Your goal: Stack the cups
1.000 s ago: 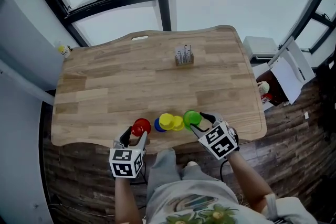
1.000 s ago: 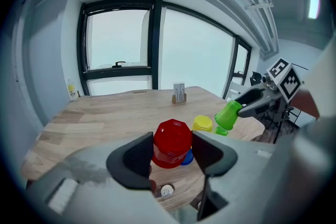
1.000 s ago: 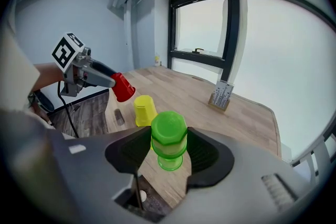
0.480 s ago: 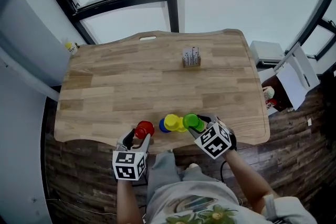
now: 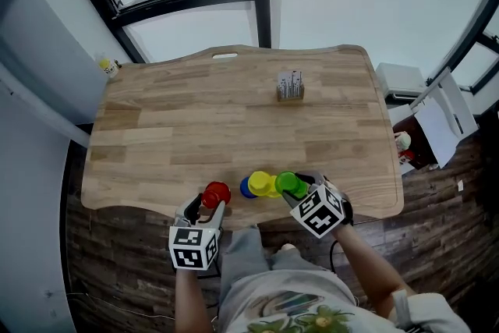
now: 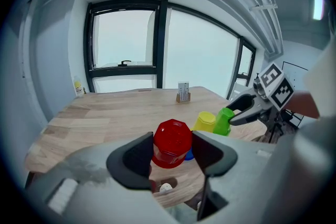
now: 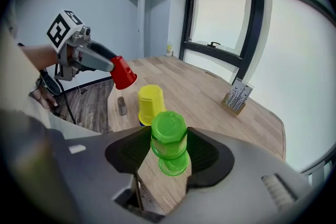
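Note:
My left gripper (image 5: pixel 204 205) is shut on a red cup (image 5: pixel 216 194) at the table's near edge; in the left gripper view the red cup (image 6: pixel 172 142) sits between both jaws. A yellow cup (image 5: pixel 260 183) stands upside down over a blue cup (image 5: pixel 246 188), of which only a sliver shows. My right gripper (image 5: pixel 300 187) is shut on a green cup (image 5: pixel 289 183) held base-up just right of the yellow one. In the right gripper view the green cup (image 7: pixel 169 139) fills the jaws, with the yellow cup (image 7: pixel 150 104) beyond it.
A small card holder (image 5: pixel 289 86) stands at the back right of the wooden table (image 5: pixel 195 121). A yellow bottle (image 5: pixel 109 66) sits by the window at the far left corner. White furniture (image 5: pixel 405 78) stands beyond the table's right edge.
My right gripper has sunk a little with the green cup and come slightly closer to the yellow cup. My left gripper has kept its place with the red cup.

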Action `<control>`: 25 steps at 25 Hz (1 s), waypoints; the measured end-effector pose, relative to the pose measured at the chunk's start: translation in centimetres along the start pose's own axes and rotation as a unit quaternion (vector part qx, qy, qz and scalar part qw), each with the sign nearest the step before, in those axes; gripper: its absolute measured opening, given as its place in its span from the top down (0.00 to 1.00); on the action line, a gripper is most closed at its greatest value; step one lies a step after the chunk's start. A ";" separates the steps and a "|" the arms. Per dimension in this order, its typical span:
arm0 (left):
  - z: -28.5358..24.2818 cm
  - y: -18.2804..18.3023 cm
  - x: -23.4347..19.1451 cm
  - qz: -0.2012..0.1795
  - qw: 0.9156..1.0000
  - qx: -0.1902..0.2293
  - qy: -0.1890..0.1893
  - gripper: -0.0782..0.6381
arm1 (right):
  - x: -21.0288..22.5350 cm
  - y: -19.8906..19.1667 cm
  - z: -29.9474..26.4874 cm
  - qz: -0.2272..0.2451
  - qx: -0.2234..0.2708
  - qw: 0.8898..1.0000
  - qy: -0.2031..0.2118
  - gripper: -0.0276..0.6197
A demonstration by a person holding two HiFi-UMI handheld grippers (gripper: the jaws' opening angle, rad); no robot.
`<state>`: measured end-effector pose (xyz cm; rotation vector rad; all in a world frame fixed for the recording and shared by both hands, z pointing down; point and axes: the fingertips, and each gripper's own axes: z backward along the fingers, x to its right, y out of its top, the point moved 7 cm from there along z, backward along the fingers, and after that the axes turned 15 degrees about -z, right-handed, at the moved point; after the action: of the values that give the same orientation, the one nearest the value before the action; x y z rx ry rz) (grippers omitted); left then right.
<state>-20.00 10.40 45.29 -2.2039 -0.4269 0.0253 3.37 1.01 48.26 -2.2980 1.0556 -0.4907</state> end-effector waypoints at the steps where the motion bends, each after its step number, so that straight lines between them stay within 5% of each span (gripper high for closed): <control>1: 0.0 -0.1 0.0 0.000 1.000 -0.001 -0.001 0.56 | 0.0 0.0 0.0 -0.001 -0.001 1.000 0.000 0.62; 25: -0.5 1.2 -0.2 -0.003 1.000 0.013 -0.011 0.56 | -0.2 0.2 0.1 -0.003 0.009 1.000 -0.002 0.56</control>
<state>-19.72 9.30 44.69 -2.1778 -0.4443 0.0522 3.17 1.12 48.04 -2.2857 1.0400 -0.4965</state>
